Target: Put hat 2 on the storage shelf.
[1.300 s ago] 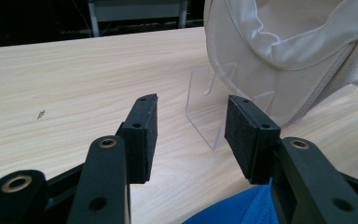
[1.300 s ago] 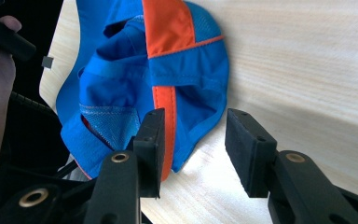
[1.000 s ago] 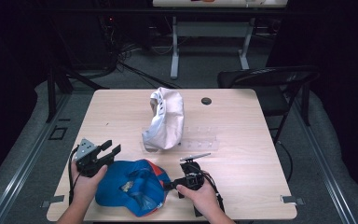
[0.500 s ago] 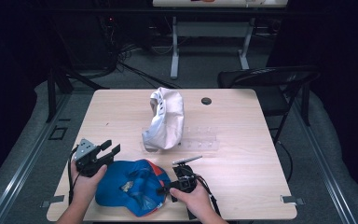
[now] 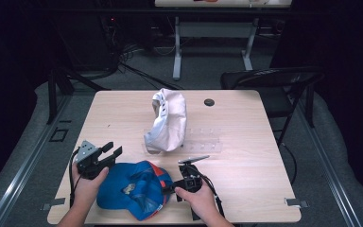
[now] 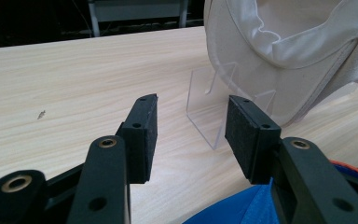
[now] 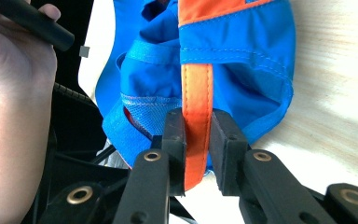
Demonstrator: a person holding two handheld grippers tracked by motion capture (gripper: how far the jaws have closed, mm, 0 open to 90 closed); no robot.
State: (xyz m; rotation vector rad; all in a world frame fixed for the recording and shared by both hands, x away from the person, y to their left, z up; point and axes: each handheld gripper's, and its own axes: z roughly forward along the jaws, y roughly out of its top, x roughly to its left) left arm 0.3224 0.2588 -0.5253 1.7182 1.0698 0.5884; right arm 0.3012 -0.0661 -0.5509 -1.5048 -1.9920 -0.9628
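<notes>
The blue cap (image 5: pixel 134 189) lies at the desk's (image 5: pixel 246 161) near edge, between both hands. The right tongs (image 7: pixel 196 140) pinch its orange strap (image 7: pixel 196 93). The left tongs (image 5: pixel 111 153) hover spread wide, empty, just left of the cap. Behind, a white cap (image 5: pixel 168 120) sits on a clear stand (image 6: pixel 209 107); bare desk lies right.

Left gripper (image 5: pixel 108 153): held in the left hand (image 5: pixel 87 182) at lower left of the high view, jaws spread apart, nothing between them, pointing toward upper right. Right gripper (image 5: pixel 172 188): held in the right hand (image 5: pixel 196 196) at lower centre, pointing left, its 2 jaws pinched on an orange strap (image 7: pixel 196 121). Both forearms enter from the bottom edge.
</notes>
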